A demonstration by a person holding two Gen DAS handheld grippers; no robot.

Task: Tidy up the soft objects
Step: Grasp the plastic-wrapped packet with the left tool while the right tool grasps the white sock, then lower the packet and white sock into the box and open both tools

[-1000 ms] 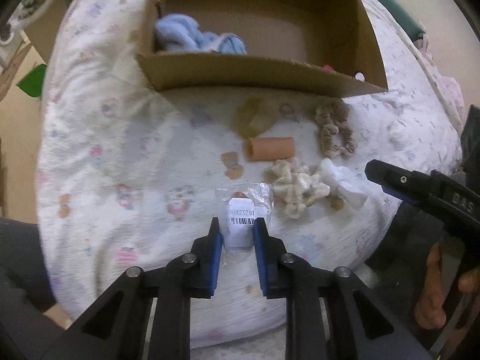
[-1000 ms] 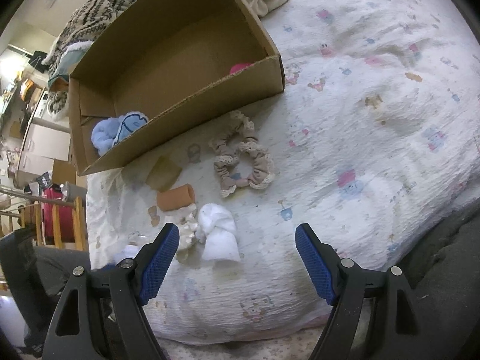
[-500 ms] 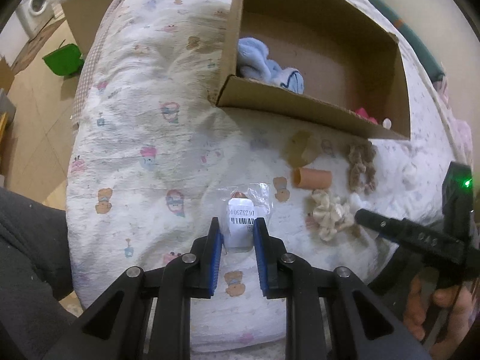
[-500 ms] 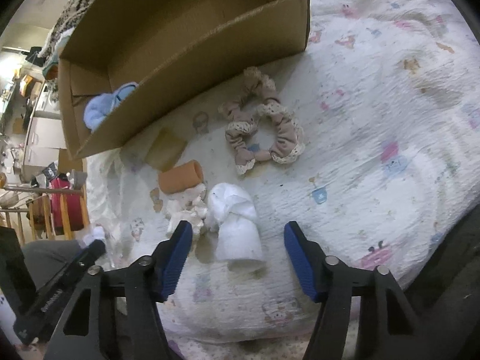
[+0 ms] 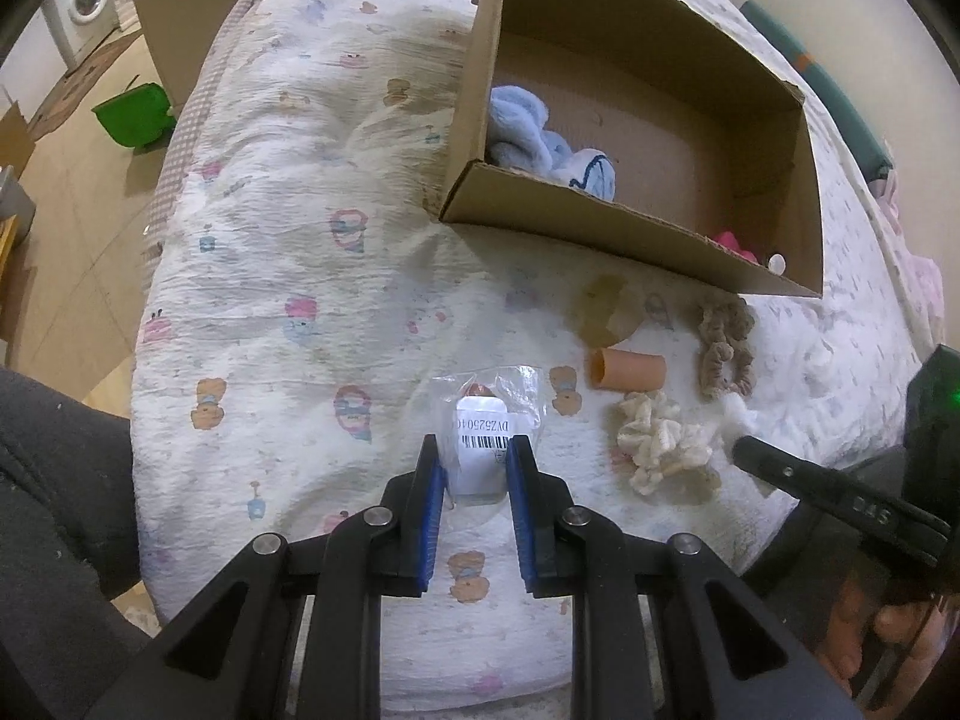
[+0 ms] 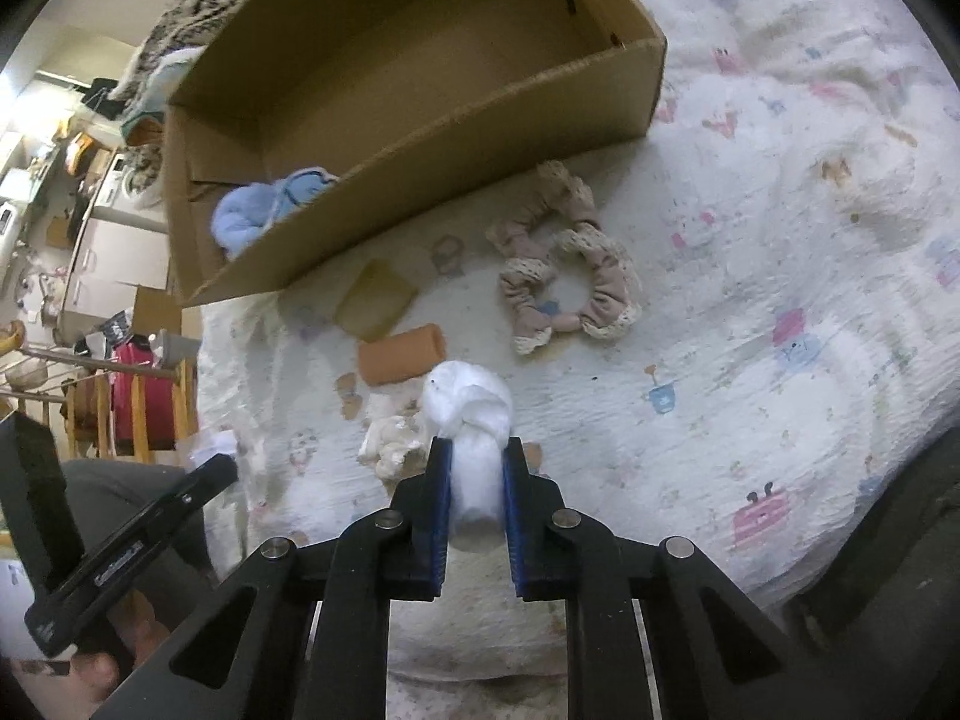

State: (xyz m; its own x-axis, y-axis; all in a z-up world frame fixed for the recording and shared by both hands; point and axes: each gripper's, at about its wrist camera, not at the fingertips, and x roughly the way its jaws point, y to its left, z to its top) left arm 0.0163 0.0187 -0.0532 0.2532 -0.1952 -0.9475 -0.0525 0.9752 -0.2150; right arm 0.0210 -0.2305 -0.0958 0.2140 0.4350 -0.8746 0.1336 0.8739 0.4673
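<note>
Right gripper, jaws just closed, pinches the lower end of the white roll near the bed's front edge; so low a hold may let the knotted top flop or slip during the lift. Left gripper clamps a labelled bag, its free upper part beyond the fingertips, liable to snag the box wall.

Washing machine far back on floor, green tub beside bed edge. Wooden drying rack with red garment hanging (right wrist view). Patterned knit blanket behind.
</note>
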